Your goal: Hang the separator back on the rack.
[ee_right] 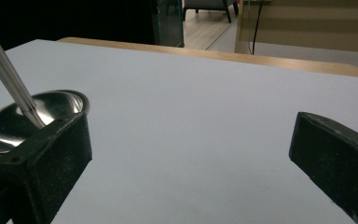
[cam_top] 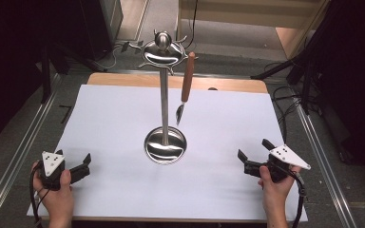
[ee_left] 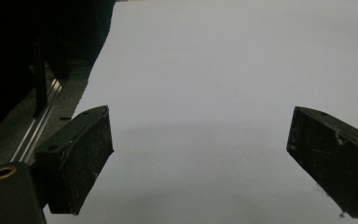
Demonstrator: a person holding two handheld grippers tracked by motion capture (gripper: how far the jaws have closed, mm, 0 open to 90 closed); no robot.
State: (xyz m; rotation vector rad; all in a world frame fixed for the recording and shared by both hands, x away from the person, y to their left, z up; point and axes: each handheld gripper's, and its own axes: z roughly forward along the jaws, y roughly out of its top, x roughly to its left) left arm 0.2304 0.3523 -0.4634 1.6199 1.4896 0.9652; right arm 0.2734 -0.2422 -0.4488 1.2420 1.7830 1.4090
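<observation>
Left of the metal stand [cam_top: 165, 95], the left gripper [cam_top: 81, 166] rested released. The wooden-handled utensil [cam_top: 186, 85] hung upright just right of the stand's post; the right gripper [cam_top: 247, 161], spread empty, sat nearer.

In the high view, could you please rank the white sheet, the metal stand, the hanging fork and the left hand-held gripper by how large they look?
1. White sheet, by far the largest.
2. Metal stand, from its top to its round base.
3. Fork and left hand-held gripper: alike in extent, and the hand-held gripper sits nearer the camera, so I will not rank them.
</observation>
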